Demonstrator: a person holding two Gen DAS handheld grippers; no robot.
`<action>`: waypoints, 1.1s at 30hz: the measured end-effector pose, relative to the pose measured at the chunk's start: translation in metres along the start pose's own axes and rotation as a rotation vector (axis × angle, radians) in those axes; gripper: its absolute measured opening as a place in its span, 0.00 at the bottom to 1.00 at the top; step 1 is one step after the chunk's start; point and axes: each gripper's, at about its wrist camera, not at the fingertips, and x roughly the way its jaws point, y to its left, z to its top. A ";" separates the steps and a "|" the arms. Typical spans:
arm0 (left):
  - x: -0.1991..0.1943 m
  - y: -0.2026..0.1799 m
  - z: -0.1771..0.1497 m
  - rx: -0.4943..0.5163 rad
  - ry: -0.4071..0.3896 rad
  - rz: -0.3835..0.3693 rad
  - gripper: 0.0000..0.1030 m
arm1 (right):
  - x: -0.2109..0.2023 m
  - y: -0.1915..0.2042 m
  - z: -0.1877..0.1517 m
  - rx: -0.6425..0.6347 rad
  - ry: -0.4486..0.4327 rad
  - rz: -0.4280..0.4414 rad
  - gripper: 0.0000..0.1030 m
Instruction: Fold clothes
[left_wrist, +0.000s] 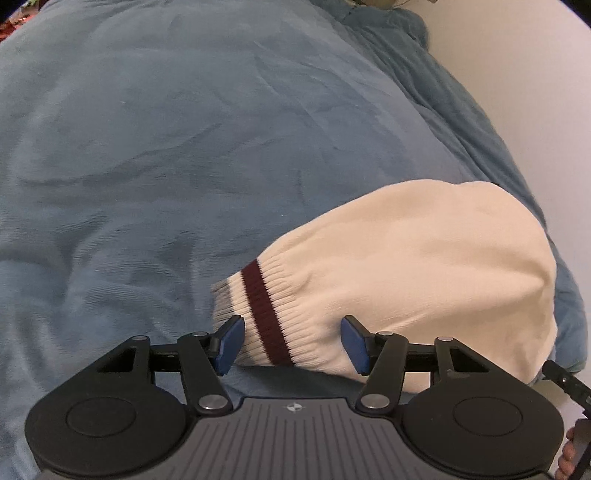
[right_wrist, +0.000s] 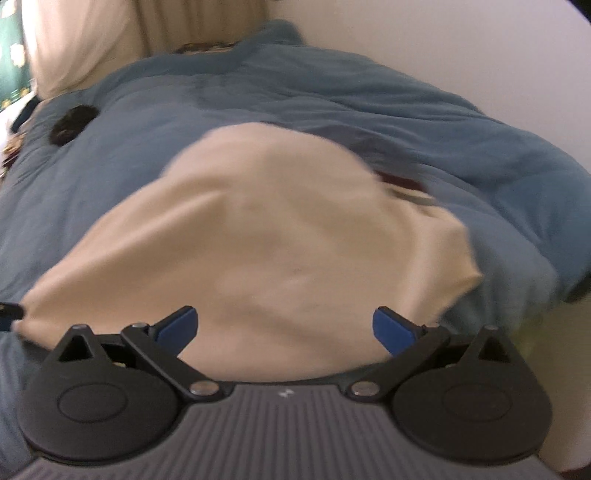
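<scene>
A cream knit sweater (left_wrist: 424, 266) lies on a blue blanket (left_wrist: 184, 129). Its ribbed cuff (left_wrist: 264, 314) with a maroon stripe points left. My left gripper (left_wrist: 291, 345) hovers low over that cuff and stands open. Its blue pads (left_wrist: 231, 343) straddle the striped rib without pressing on it. In the blurred right wrist view, the cream sweater (right_wrist: 277, 240) spreads across the blanket (right_wrist: 369, 110), with a bit of maroon trim at its far right. My right gripper (right_wrist: 284, 330) is open wide above the near edge of the sweater, with nothing gripped.
A pale wall (left_wrist: 535, 74) runs along the bed's right side, where the blanket drops off. A cream pillow (right_wrist: 85, 37) and a dark round object (right_wrist: 72, 123) sit at the far left. A person's fingers (left_wrist: 569, 454) show at the lower right corner.
</scene>
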 end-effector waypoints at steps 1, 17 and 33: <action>0.002 -0.001 0.000 0.009 0.002 0.007 0.54 | 0.003 -0.010 0.001 0.017 -0.007 -0.008 0.99; 0.024 0.003 0.009 0.059 0.051 0.025 0.57 | 0.054 -0.116 0.018 0.138 -0.021 -0.028 0.99; 0.025 -0.006 0.015 0.096 0.003 0.038 0.03 | 0.049 -0.086 0.017 0.097 -0.022 0.035 0.05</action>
